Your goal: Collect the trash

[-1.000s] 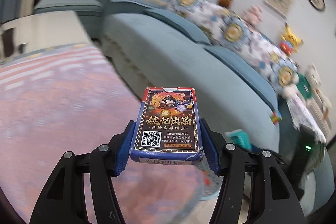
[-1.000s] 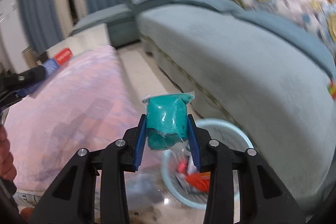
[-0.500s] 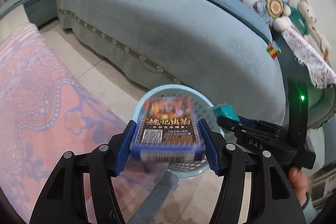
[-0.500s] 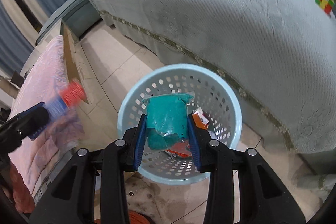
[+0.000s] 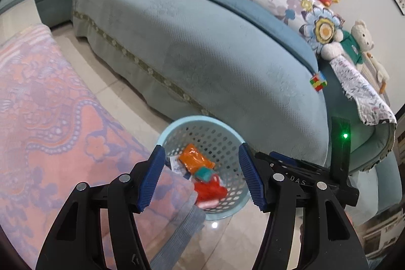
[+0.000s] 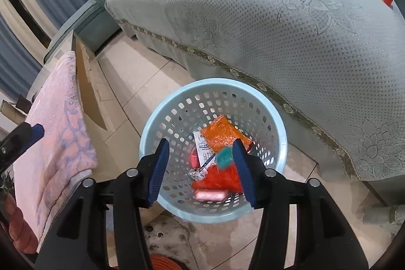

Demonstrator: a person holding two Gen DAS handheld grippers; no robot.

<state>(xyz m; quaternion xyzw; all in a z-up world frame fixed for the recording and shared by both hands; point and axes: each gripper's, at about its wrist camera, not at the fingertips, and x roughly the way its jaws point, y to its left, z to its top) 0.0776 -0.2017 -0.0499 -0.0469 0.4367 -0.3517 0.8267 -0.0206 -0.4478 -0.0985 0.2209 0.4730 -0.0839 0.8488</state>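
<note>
A pale blue perforated waste basket (image 6: 278, 128) stands on the tiled floor by the sofa; it also shows in the left wrist view (image 5: 217, 125). Inside lie an orange packet (image 6: 225, 132), red wrappers (image 6: 217, 179), a white printed pack (image 6: 205, 148) and the teal packet (image 6: 224, 157), blurred. My right gripper (image 6: 201, 168) is open and empty right above the basket. My left gripper (image 5: 202, 177) is open and empty above the basket's near side; the teal packet (image 5: 204, 173) and orange packet (image 5: 195, 160) show between its fingers. The card box is not clearly seen.
A blue-green sofa (image 5: 202, 47) with flowered cushions and plush toys runs behind the basket. A puzzle cube (image 5: 318, 82) sits on its seat edge. A pink patterned cloth (image 5: 50, 118) covers a table at the left. The right gripper's body (image 5: 303, 179) is close by.
Both grippers have opened over the basket. The card box has left my left gripper and the teal packet has left my right gripper and fallen into the basket.
</note>
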